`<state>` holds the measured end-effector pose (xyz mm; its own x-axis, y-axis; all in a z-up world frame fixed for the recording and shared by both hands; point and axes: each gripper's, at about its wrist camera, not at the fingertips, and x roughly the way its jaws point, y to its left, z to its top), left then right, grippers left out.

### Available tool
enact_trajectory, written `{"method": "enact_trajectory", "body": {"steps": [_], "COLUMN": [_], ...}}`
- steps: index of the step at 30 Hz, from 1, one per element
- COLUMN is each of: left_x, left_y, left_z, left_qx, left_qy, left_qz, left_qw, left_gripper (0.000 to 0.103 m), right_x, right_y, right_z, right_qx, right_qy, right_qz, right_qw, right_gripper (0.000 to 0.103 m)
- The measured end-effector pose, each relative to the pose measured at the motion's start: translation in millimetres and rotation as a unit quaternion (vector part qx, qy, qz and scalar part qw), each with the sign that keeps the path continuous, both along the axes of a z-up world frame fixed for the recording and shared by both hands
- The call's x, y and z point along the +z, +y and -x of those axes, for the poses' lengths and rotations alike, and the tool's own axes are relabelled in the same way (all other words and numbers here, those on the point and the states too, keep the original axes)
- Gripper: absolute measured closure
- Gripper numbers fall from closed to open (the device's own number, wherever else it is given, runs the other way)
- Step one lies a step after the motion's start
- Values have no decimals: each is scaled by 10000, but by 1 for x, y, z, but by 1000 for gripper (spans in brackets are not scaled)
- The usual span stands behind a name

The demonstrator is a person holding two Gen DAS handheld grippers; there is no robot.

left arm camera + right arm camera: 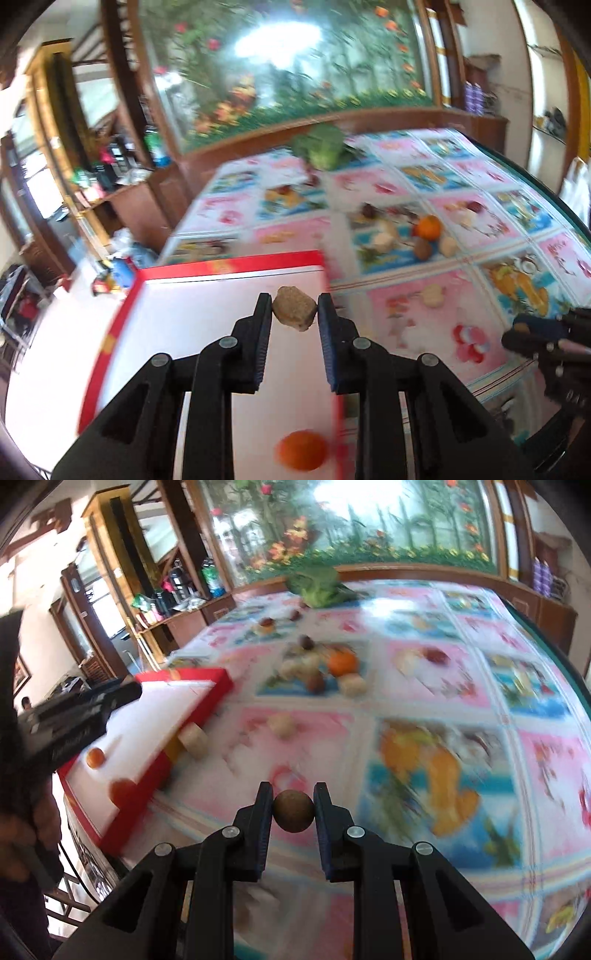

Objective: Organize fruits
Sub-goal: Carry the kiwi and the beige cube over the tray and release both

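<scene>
My left gripper (pixel 294 309) is shut on a tan lumpy fruit (pixel 294 308) and holds it above the red-rimmed white tray (pixel 229 266). An orange fruit (pixel 302 449) lies in the tray near its right rim. My right gripper (pixel 293 810) is shut on a round brown fruit (pixel 293 811) above the patterned tablecloth. In the right wrist view the tray (pixel 201 705) sits at the left with two orange fruits (pixel 95 757) in it, and the left gripper (pixel 83 710) hovers over it. Several loose fruits (pixel 341 663) lie mid-table, also visible in the left wrist view (pixel 428 226).
A green leafy vegetable (pixel 318 585) lies at the table's far edge. A pale fruit (pixel 194 740) sits by the tray's rim and another (pixel 282 724) on the cloth. A wooden cabinet with a garden mural (pixel 369 524) stands behind. The table edge curves on the right (pixel 576 672).
</scene>
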<state>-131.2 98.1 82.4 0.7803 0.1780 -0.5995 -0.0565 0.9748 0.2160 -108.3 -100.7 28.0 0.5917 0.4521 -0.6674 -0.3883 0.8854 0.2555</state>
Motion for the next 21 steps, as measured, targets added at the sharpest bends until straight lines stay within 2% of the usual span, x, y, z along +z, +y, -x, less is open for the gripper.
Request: {"method": "enact_trajectory", "body": {"steps": [4, 11, 21], "left_x": [6, 3, -9], "left_y": [30, 74, 99], "left_z": [16, 28, 35], "left_qx": [373, 792, 949], "left_qy": [-207, -264, -230], "left_qz": [-102, -1, 151], "left_qw": [9990, 9965, 9951], "left_gripper": [76, 76, 76], "right_x": [19, 35, 31], "right_y": [38, 101, 155], "right_z": [-8, -6, -7], "right_qx": [292, 817, 1221], "right_qy": [-172, -400, -448], "right_qz": [-95, -16, 279], "right_qw": [9994, 9958, 9911], "right_gripper": [82, 82, 82]}}
